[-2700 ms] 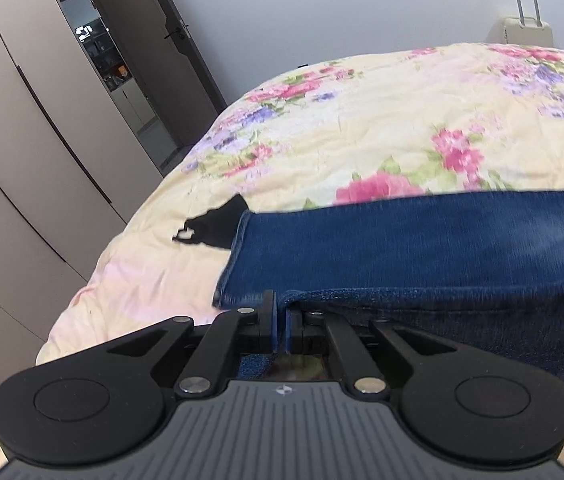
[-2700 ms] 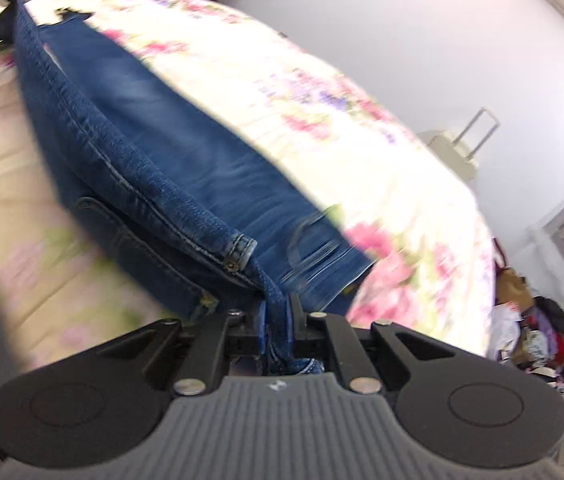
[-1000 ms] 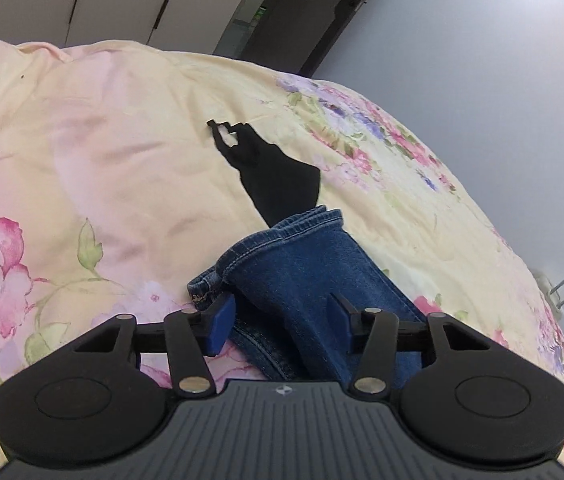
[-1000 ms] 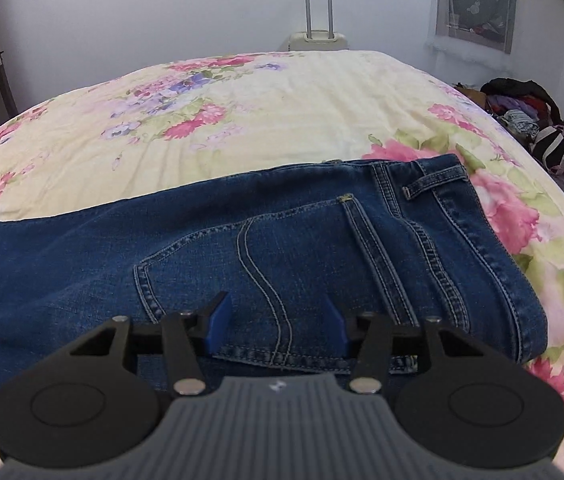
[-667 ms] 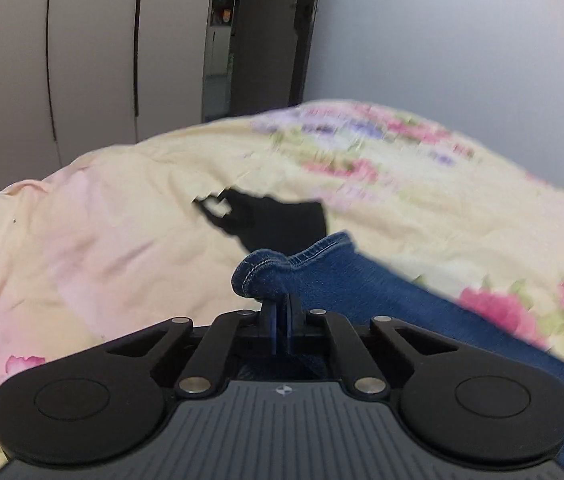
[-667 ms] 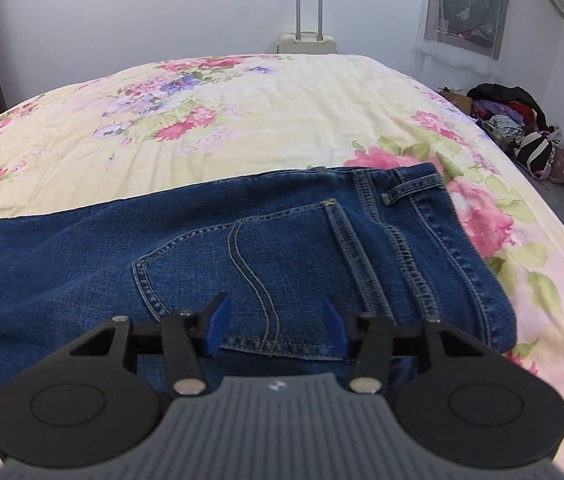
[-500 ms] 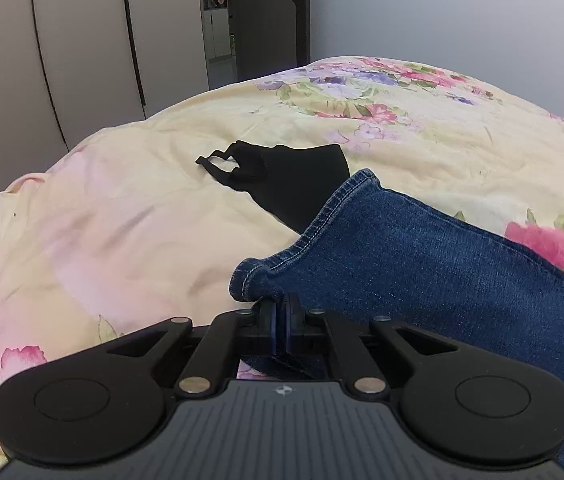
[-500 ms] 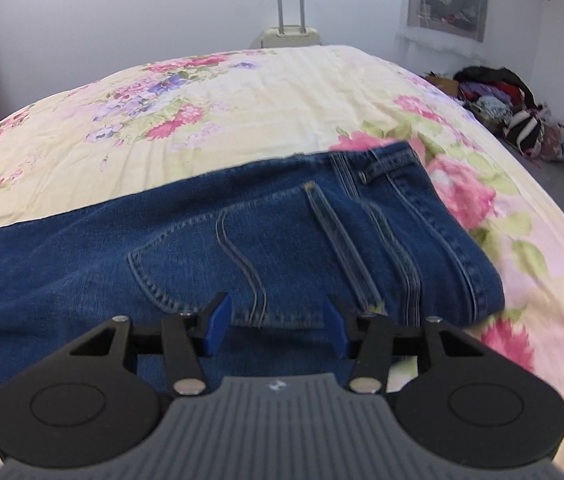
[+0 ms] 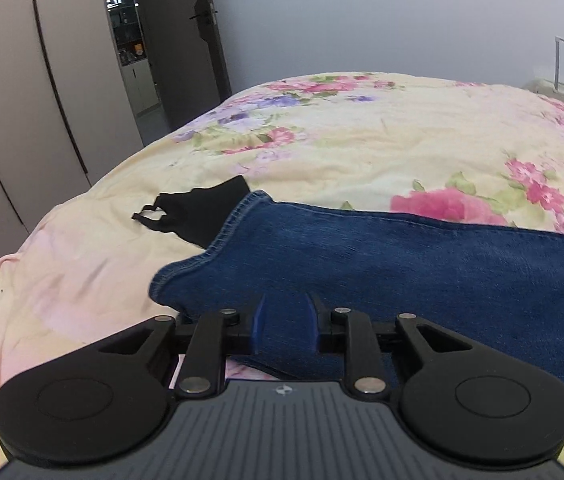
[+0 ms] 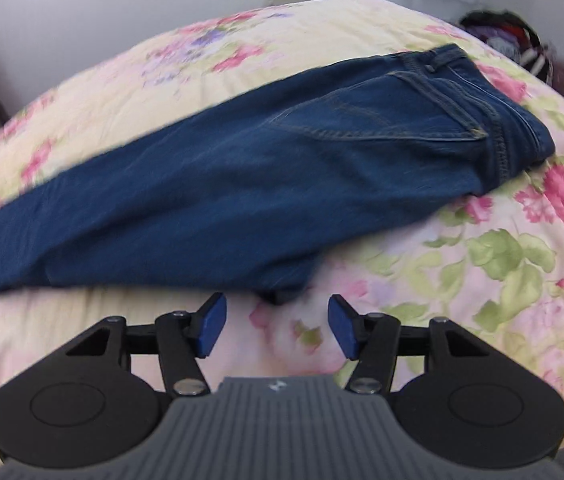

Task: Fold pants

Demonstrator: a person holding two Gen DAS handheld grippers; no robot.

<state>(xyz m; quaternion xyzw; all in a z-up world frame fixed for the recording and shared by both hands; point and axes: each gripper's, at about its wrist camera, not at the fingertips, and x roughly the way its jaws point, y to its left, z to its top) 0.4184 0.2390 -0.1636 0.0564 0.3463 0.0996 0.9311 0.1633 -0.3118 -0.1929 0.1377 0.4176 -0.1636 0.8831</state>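
Pants of dark blue denim (image 9: 402,256) lie lengthwise, legs stacked, on the floral yellow quilted bed (image 9: 362,140); in the left wrist view the left tool (image 9: 284,324) sits parted, gripping nothing, over the hem end, probably placed to take the cuffs for the next fold, while a small black garment (image 9: 198,212) lies partly under that hem and could snag. Right wrist view: the right tool (image 10: 274,326) is spread and empty just off the pants' near edge.
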